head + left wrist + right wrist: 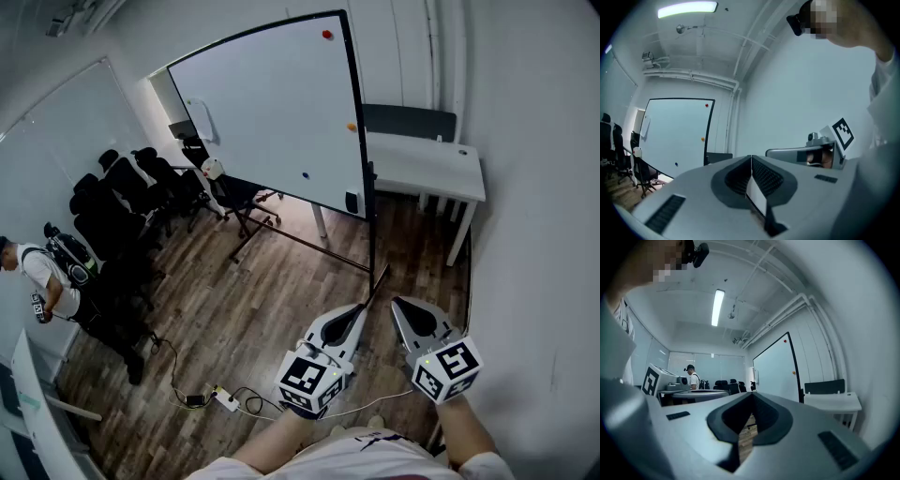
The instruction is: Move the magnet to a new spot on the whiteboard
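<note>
Looking down from the head view, I have both tools held low and level, well short of the whiteboard. The left gripper has its jaws pressed together with nothing between them. The right gripper looks the same, tips meeting and empty.

Three small round magnets sit on the board: a red magnet near the top right corner, an orange magnet partway down the right edge, and a blue magnet lower and further in. I cannot tell which one the task means.

I expect any of them to be light, rigid and smooth-faced, clinging flat to the board. The rim is the only place to take hold, with one pad on each side. A shallow, slick disc like that could squirt out of the pads, so I would tip it off one edge or slide it rather than pull straight back.

The board stands on a dark framed floor stand. I judge it may rock or shift if I lean on it, so a light touch seems wise.

The wooden floor has a power strip with loose cables just ahead of my feet. A white desk stands behind the board to the right, black office chairs crowd the left, and a person stands beyond them.
</note>
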A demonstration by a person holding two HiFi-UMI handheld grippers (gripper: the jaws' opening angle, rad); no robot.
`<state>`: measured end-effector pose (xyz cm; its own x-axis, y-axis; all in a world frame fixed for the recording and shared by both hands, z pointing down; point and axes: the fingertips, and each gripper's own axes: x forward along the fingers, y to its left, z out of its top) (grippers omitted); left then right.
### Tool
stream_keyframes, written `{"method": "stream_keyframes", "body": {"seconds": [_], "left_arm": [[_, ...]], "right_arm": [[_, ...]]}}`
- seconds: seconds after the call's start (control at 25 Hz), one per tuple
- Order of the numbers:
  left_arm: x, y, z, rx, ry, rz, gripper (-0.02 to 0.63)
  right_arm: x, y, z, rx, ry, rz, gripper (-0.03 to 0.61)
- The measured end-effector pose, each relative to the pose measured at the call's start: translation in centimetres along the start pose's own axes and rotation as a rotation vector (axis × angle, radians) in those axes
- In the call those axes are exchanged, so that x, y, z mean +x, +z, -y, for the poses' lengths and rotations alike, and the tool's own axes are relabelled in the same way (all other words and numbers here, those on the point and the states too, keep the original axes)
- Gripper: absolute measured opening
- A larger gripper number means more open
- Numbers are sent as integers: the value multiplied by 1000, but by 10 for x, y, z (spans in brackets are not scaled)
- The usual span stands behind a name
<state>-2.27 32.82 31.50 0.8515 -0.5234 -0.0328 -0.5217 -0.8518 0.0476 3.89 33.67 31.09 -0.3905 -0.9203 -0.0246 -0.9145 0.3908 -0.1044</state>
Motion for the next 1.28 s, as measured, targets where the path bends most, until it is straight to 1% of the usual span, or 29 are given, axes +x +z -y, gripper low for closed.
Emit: {"method": "stream_keyframes", "body": {"seconds": [0.32, 0.52, 0.64, 0.8, 1.04, 1.28], "left_arm": [[12, -6, 7, -6, 8, -1, 14], [20, -9, 5, -26, 15, -6, 14], [28, -13, 0, -32, 23, -12, 14], [44, -13, -2, -44, 39, -7, 14], [65, -2, -14, -45, 70, 9, 14], [96, 2, -28, -65, 46, 25, 14]], "right_arm": [[-5, -3, 12, -4, 9, -7, 6], [-3, -3, 14, -6, 55, -14, 6], [4, -3, 23, -14, 58, -6, 6], [12, 8, 41, -22, 43, 7, 6], [30, 24, 59, -26, 55, 13, 6], [55, 30, 80, -22, 50, 11, 6]]}}
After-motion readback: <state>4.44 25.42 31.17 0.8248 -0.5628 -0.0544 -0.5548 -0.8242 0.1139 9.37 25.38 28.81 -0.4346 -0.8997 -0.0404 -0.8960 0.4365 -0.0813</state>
